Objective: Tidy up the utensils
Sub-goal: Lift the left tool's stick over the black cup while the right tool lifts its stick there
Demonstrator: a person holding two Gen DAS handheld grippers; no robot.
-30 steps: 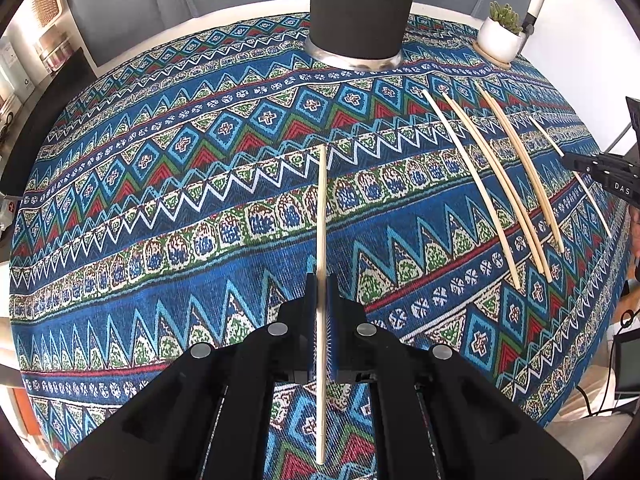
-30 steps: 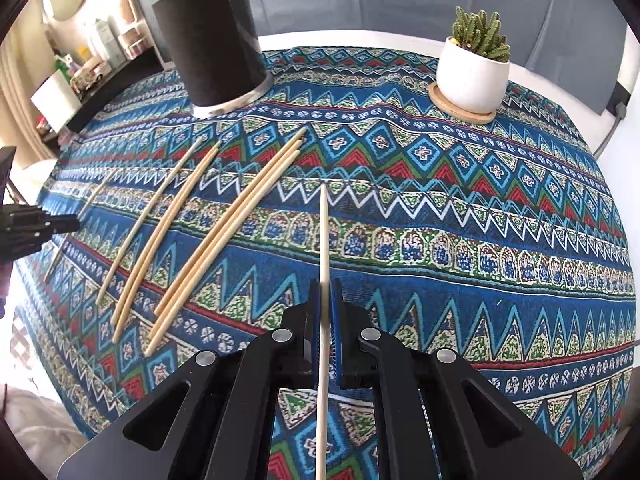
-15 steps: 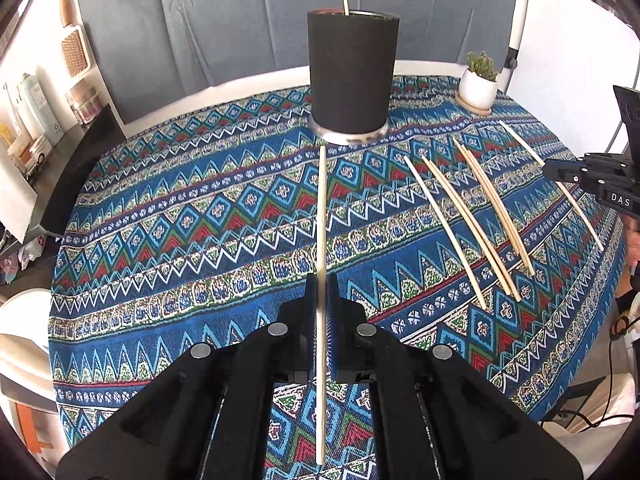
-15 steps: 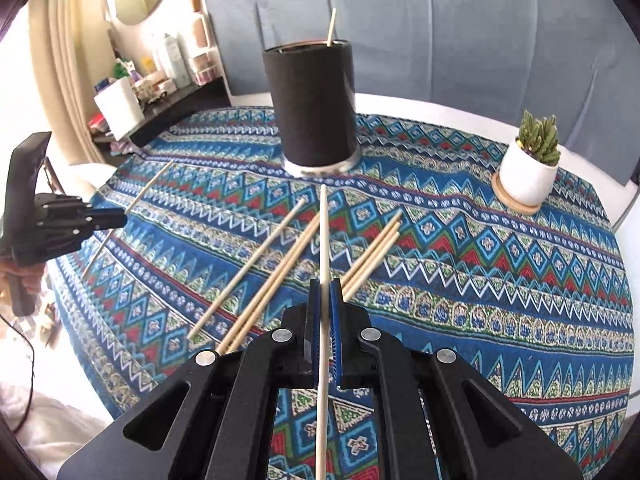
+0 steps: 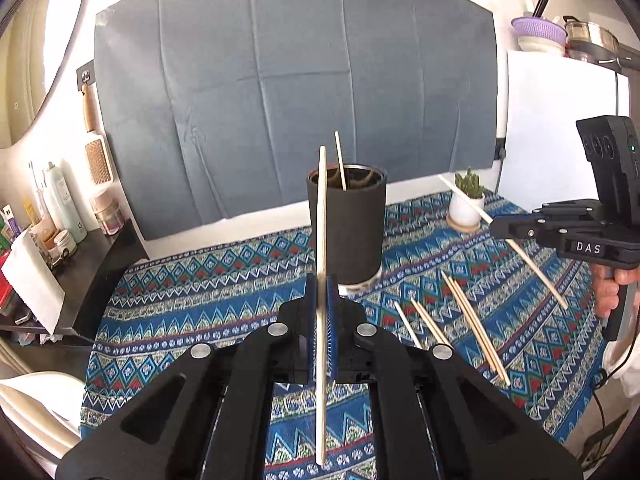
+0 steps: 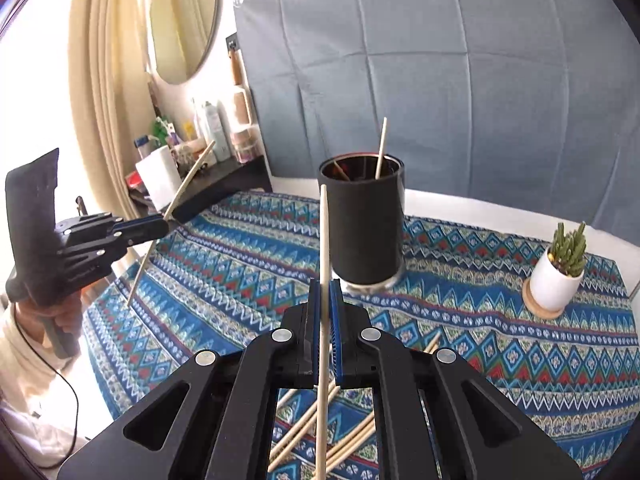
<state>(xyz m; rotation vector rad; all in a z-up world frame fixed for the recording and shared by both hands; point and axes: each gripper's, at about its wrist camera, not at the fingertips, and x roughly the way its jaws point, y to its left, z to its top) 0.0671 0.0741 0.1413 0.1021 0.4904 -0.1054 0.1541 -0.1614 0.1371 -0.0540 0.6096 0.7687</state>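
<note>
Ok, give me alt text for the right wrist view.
The right gripper is shut on a chopstick, held above a patterned tablecloth before a black holder. At left, the left gripper grips another chopstick; loose chopsticks lie below.

Both wrist views look forward across the table [image 5: 240, 280], sharing the black cup [image 5: 346, 224].

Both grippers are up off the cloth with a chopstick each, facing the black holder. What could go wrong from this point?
1. Each chopstick, the left gripper's and the right gripper's, is pinched mid-length between narrow pads, so it may pivot or slip when tilted tip-down.
2. The black holder is tall with a narrow mouth; a tip catching the rim could tip it or miss.
3. Both grippers, left and right, face the same holder and could collide.
</note>
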